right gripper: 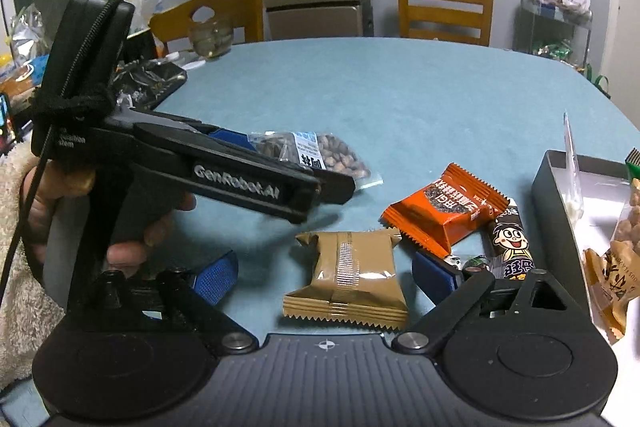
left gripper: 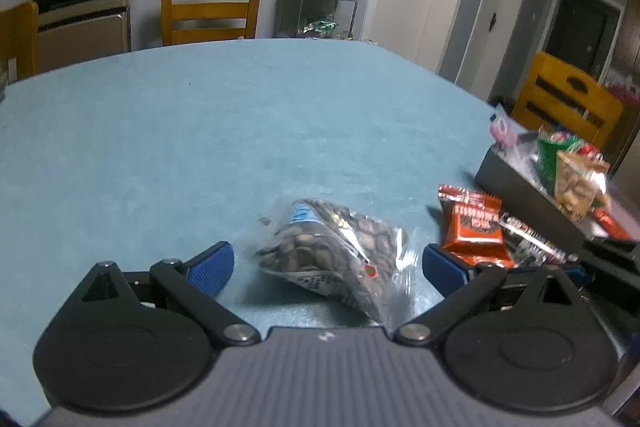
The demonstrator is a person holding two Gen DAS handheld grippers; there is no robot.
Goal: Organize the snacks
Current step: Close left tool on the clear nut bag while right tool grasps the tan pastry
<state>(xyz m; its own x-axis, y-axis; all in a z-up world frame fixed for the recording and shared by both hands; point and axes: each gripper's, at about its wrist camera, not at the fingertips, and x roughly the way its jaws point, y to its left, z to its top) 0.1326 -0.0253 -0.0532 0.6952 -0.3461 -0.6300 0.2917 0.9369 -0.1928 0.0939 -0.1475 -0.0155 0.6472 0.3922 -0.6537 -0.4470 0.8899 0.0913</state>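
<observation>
A clear bag of nuts (left gripper: 332, 251) lies on the blue table between the open fingers of my left gripper (left gripper: 326, 267); it also shows in the right wrist view (right gripper: 320, 151), partly behind the left gripper's body (right gripper: 224, 171). My right gripper (right gripper: 326, 279) is open, its fingers either side of a tan snack packet (right gripper: 348, 283). An orange packet (right gripper: 444, 207) and a cartoon-printed stick snack (right gripper: 512, 243) lie to its right. The orange packet (left gripper: 472, 227) also shows in the left wrist view.
A dark box (right gripper: 556, 211) holding several snacks stands at the right; it also shows in the left wrist view (left gripper: 520, 187). Wooden chairs (left gripper: 210, 7) stand around the table (left gripper: 200, 127). Clutter and a black tray (right gripper: 152, 83) sit at the table's left side.
</observation>
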